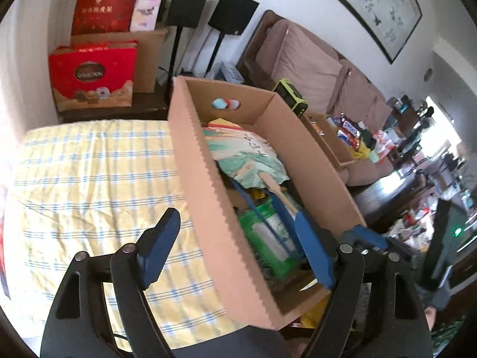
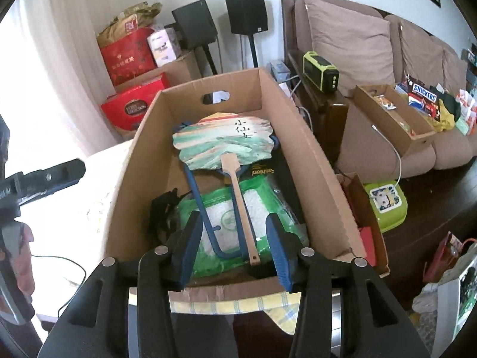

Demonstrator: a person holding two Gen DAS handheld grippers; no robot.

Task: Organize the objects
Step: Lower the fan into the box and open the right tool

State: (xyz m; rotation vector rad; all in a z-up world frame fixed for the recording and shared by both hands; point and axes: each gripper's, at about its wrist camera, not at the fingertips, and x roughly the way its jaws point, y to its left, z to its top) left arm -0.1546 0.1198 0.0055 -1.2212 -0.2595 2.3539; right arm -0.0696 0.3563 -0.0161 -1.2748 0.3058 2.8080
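Observation:
An open cardboard box [image 1: 196, 161] [image 2: 307, 155] stands on a table with a yellow checked cloth [image 1: 89, 179]. In it lie a painted hand fan [image 2: 223, 143] [image 1: 241, 152] with a wooden handle, a blue wire-framed tool [image 2: 196, 197] and a green package [image 2: 256, 208] [image 1: 268, 232]. My left gripper [image 1: 238, 247] is open, and its fingers straddle the box's near long wall. My right gripper [image 2: 235, 247] hangs open over the box's near end. The fan's handle lies below, between its fingers, and neither pad touches it.
A brown sofa [image 2: 351, 44] runs along the right, bearing a shallow cardboard tray [image 2: 396, 119] and snack packs. Two black speakers [image 2: 247, 15] on stands and red gift boxes [image 1: 89, 74] stand behind the table. A green lidded container [image 2: 384, 203] sits to the box's right.

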